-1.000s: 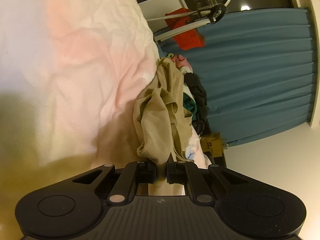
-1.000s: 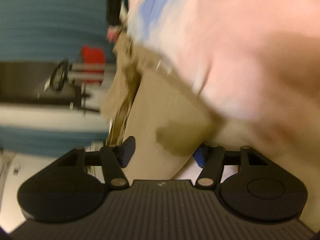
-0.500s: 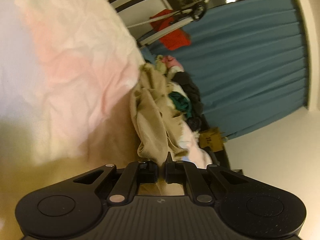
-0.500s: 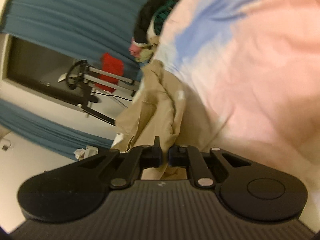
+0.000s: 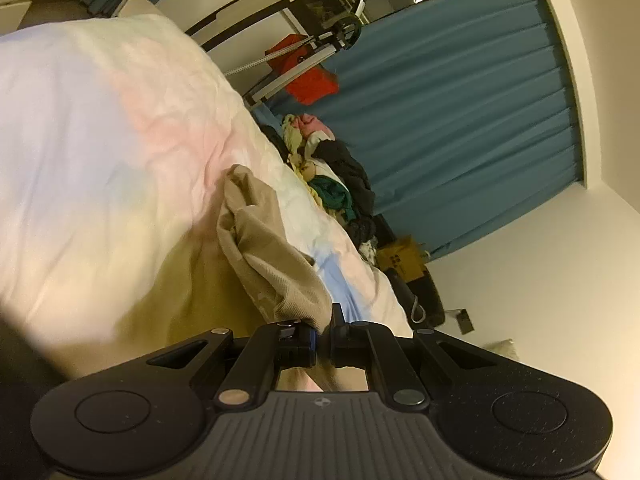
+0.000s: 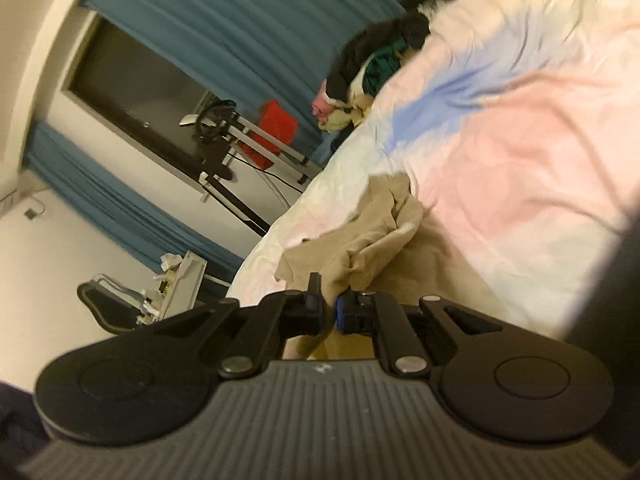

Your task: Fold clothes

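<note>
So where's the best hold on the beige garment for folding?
At two edge points, as now: left gripper and right gripper each shut on the beige garment's edge, coming from the near side, so the crumpled cloth hangs toward the pastel bedspread.

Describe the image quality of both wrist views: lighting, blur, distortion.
Left wrist view: warm yellowish indoor light, strong fisheye bending of the blue curtain, bedcover smeared at the left, beige garment fairly sharp. Right wrist view: same warm cast, motion blur across the bedcover and curtain, dark vignette at the corners, beige garment soft.
</note>
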A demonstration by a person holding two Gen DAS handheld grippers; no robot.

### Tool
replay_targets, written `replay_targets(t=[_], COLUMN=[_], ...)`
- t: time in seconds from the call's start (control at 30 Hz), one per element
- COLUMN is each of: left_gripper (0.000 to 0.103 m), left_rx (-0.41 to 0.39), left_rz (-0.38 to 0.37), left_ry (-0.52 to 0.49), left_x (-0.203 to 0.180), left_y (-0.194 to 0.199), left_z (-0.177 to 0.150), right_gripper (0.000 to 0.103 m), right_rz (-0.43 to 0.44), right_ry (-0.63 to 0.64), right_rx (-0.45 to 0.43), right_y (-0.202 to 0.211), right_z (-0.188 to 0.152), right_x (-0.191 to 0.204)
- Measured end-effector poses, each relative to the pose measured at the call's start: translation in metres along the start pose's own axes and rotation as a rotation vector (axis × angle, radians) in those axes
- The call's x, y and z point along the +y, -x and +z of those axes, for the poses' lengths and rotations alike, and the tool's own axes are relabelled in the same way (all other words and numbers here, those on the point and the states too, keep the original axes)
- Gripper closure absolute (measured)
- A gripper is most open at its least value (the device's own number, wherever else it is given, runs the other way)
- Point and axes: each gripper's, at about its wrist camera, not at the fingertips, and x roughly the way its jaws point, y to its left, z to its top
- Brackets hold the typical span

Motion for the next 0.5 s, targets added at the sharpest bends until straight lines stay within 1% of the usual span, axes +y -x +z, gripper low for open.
replay_targets(t=[0.1,0.13,0.2,0.3,0.37,0.5], left_gripper=[0.097,0.097,0.097,0.097,0.096,0.096], left_rx=[0.008,0.011,0.02,0.016,-0.002,0.004], left_rz=[-0.009,-0.011,-0.013,0.008,0.036,0.097], left_ry=[0.004,0.002,0.0,0.041,0.001,-0.038], left_x=[-0.007,-0.009,-0.012,-0.019,-0.034,-0.052], left_y=[0.021,0.026,0.025,0.009,-0.012,-0.062], left_z=[-0.017,-0.021,-0.018,0.001,0.019,0.054], right_gripper=[0.094,0.094,0.094,0.094,0.094,0.094], right_rz=[-0.008,-0.009,-0.01,-0.006,-0.005,-0.028], right_ry=[0.013,0.014,0.018,0.022,0.033,0.022], right_rx=[-0.032,-0.037,-0.048,-0.04,-0.04,-0.043], right_y=[0.035,0.036,0.039,0.019,0.004,-0.044], right_z=[-0.011,-0.009,-0.007,0.009,0.021,0.053], right_x=[-0.001,-0.001,-0.001,0.004,0.012,0.025])
